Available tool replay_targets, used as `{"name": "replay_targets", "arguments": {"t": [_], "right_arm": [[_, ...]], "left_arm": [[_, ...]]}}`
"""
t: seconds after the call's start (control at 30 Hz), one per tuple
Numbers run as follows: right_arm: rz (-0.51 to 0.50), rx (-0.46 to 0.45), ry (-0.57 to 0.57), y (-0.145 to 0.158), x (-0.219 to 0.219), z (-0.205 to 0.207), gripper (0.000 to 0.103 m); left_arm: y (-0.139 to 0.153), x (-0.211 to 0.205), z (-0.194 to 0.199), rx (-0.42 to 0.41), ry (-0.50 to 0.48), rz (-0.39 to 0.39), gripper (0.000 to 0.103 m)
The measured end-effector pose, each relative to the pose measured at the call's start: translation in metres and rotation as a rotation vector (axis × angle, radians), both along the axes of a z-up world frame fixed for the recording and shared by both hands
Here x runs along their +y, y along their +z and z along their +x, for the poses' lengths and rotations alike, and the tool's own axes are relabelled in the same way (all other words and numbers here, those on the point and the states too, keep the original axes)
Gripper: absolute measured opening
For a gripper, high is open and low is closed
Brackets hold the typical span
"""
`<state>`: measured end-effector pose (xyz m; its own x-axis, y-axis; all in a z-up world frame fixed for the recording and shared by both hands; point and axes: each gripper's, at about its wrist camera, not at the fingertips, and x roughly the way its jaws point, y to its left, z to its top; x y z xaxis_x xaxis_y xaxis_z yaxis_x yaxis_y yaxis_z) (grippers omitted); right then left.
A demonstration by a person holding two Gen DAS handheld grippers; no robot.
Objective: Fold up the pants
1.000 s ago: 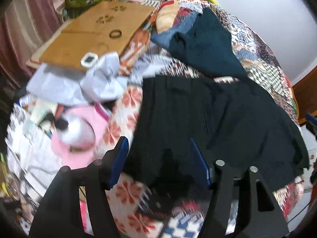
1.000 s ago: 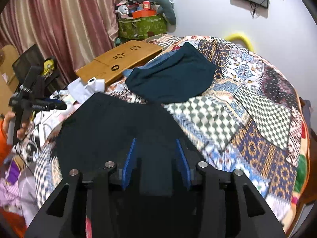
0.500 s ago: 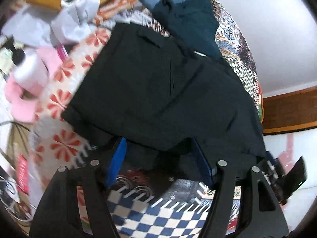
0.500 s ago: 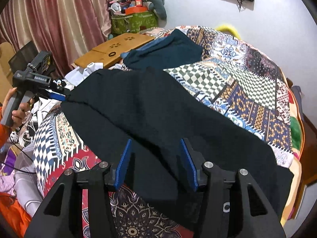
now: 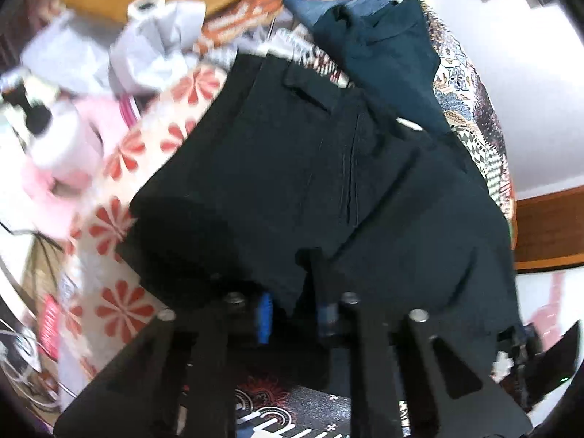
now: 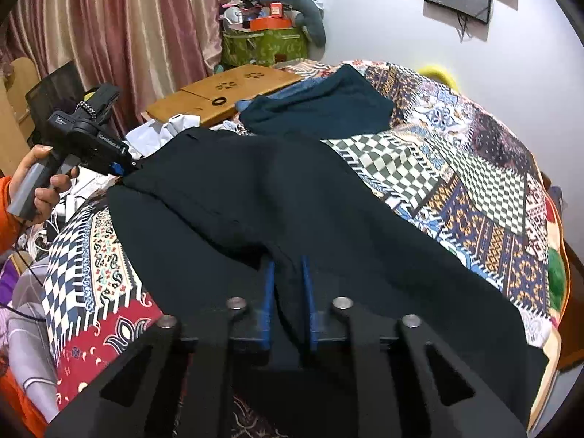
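A bed under a patchwork quilt fills the room, with striped curtains and a wooden lap tray behind it. The black pants lie spread across the near side of the bed, one end reaching its left edge. Both claws are closing: the right claw narrows on a ridge of the black cloth between its blue pads, and the left claw pinches the pants' near hem the same way. To fold well, I judge both pinches should catch every layer, then lift together and carry the cloth evenly over itself, keeping the edge taut and clear of the teal garment.
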<state>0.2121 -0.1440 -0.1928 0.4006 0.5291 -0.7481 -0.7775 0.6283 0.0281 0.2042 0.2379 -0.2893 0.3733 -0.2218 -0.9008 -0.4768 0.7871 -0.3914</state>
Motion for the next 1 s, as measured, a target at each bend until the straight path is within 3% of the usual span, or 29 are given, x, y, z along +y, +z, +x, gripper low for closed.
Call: {"name": "replay_targets", "arguments": {"t": [0.13, 0.33, 0.47, 0.63, 0.73, 0.87, 1.0], "right_arm": [[0.034, 0.003, 0.01, 0.015, -0.006, -0.005, 0.006], [0.073, 0.03, 0.047, 0.033, -0.005, -0.02, 0.005], [0.069, 0.063, 0.06, 0.025, -0.001, -0.029, 0.005], [0.038, 0.1, 0.046, 0.002, 0.002, -0.036, 0.01], [0.065, 0.12, 0.011, 0.003, -0.006, -0.037, 0.01], [0.102, 0.138, -0.04, 0.016, -0.023, -0.039, 0.016], [0.135, 0.096, -0.12, 0.033, -0.052, -0.039, 0.027]], "left_arm": [[0.039, -0.007, -0.006, -0.098, -0.037, 0.151, 0.01], [0.084, -0.003, -0.023, -0.198, -0.058, 0.27, 0.01], [0.07, 0.001, -0.022, -0.158, -0.062, 0.268, 0.01], [0.018, 0.0, -0.034, -0.056, -0.08, 0.217, 0.01], [-0.005, -0.005, -0.038, -0.018, -0.09, 0.194, 0.016], [0.0, -0.012, -0.044, -0.022, -0.095, 0.253, 0.024], [0.009, -0.013, -0.049, -0.008, -0.118, 0.301, 0.037]]}}
